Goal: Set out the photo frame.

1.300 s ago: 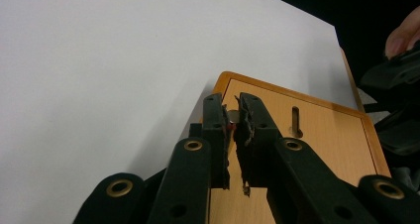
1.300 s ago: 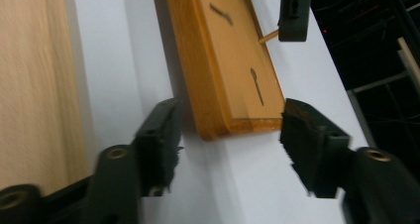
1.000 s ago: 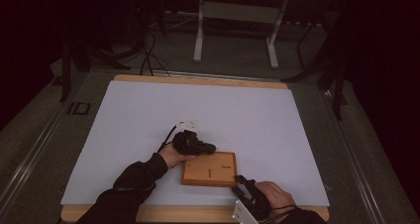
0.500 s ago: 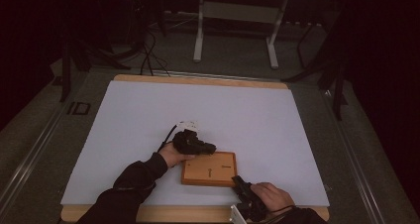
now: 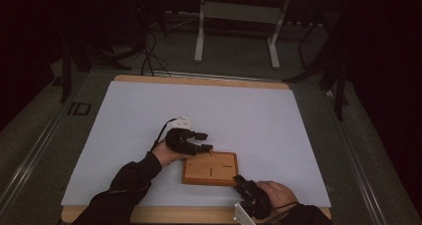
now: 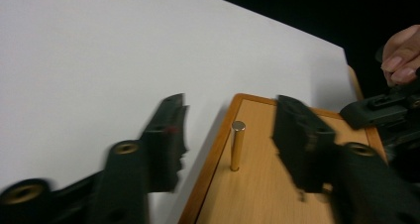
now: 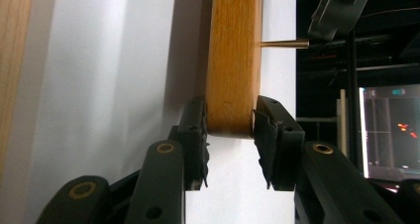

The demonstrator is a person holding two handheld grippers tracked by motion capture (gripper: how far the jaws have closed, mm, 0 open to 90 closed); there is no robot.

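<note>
Two tongs work a wooden board (image 5: pixel 210 168): the right tongs (image 7: pixel 229 135) clench its corner, while the left tongs (image 6: pixel 228 140) gape around its brass pin (image 6: pixel 236 145).

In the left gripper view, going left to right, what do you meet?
White table cover → left gripper's left-hand jaw → brass pin standing on the wooden board → its right-hand jaw → the other gripper, with the person's fingers above it.

- Flat rectangular board (image 5: pixel 210 168) of honey-coloured wood, smooth, satin finish.
- Slim brass-coloured metal pin (image 6: pixel 237 145), polished.
- Matt white paper-like sheet (image 5: pixel 149 115) on the wooden table (image 5: pixel 199 80).
- Matt black plastic jaws.
</note>
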